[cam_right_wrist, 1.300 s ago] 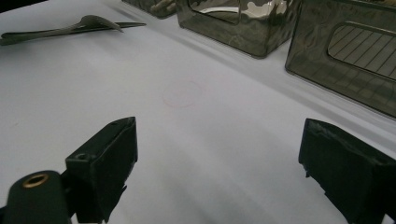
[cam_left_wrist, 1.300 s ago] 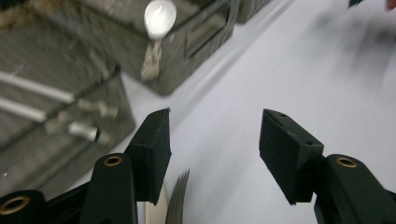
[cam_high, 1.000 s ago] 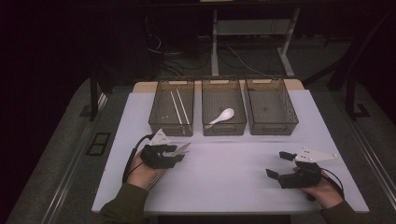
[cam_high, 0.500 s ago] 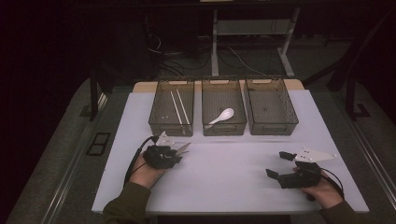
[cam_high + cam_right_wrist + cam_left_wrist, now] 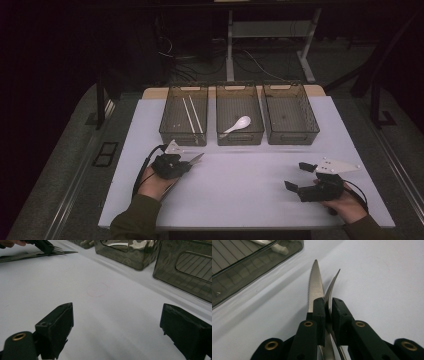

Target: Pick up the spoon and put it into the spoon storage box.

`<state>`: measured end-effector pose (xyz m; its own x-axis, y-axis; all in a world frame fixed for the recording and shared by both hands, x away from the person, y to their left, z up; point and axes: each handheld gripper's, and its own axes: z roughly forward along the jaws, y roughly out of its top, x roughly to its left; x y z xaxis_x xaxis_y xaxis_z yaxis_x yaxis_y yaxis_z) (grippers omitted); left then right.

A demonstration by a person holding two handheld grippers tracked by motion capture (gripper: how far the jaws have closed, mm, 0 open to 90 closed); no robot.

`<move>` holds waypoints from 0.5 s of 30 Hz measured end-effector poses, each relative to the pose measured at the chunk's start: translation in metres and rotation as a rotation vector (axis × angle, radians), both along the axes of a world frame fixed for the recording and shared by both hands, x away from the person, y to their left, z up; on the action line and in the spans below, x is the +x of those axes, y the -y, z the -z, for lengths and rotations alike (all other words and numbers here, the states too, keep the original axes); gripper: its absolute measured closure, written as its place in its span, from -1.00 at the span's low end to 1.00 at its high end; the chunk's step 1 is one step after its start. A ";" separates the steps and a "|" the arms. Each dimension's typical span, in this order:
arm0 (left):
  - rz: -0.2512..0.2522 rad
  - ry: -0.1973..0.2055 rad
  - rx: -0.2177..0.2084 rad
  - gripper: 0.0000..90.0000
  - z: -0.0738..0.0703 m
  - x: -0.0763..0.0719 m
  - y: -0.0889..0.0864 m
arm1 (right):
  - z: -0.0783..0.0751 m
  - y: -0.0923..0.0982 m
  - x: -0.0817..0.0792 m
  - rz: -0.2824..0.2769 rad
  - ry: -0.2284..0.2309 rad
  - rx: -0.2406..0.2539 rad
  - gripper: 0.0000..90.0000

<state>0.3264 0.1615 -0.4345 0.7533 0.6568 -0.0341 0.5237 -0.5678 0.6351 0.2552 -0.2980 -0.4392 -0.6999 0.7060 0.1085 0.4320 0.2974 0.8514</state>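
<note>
The left claw (image 5: 327, 305) has just closed, clamping a knife (image 5: 315, 285) and fork (image 5: 331, 286) that jut beyond its tips.

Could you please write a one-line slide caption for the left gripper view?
The left gripper clamps a serrated knife and a fork together above the white table.

High view overhead facing forward, gripper views low and close, all sharing white table (image 5: 250, 200), bins (image 5: 240, 120)

The white counter (image 5: 240, 200) is lit from above; its surroundings are left dark. Soft shadows are cast beside the bins (image 5: 239, 120). Near tongs are slightly blurred.
</note>
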 end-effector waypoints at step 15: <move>0.013 -0.008 0.021 0.91 -0.004 -0.001 0.006 | 0.000 0.000 0.000 0.000 -0.003 0.004 -0.74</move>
